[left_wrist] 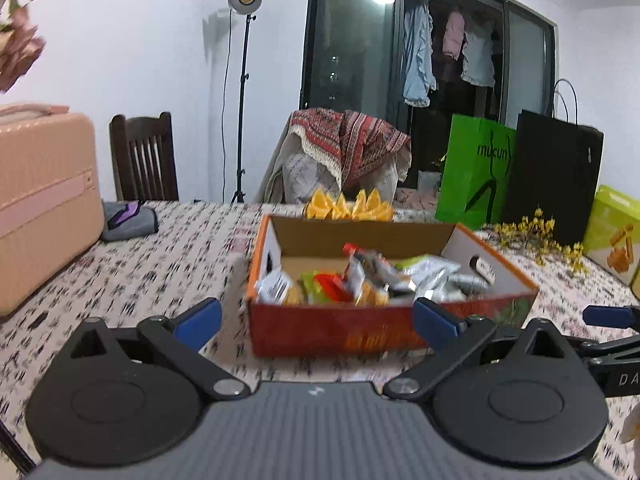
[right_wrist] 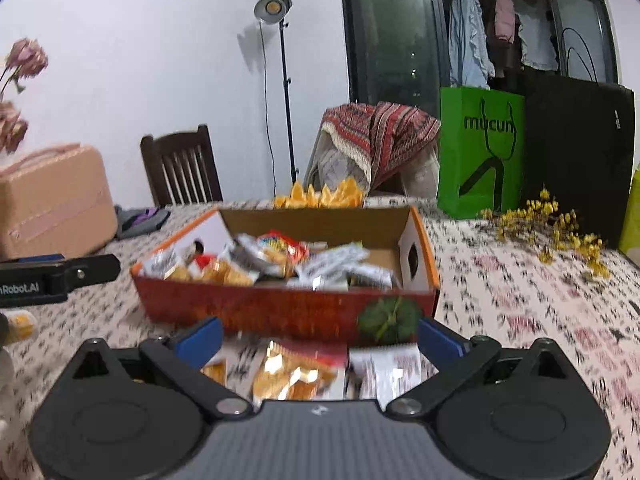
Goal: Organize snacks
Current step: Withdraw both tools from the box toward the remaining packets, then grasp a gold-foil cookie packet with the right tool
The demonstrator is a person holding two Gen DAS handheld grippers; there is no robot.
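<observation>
Both claws hang spread wide and empty: the left claw [left_wrist: 318,320] faces the near wall of the snack box [left_wrist: 340,332], the right claw [right_wrist: 320,338] hovers over loose snack packets [right_wrist: 296,376] lying on the desk [right_wrist: 520,300] between the box and the near edge. More packets already fill the box, which sits mid-desk. Next likely comes a pinch on one loose packet. Risks, as I judge them: the glossy wrappers overlap, so closing could catch two or slide off; motion blur suggests quick travel, and a hurried lift may knock the box wall or drop the packet short
</observation>
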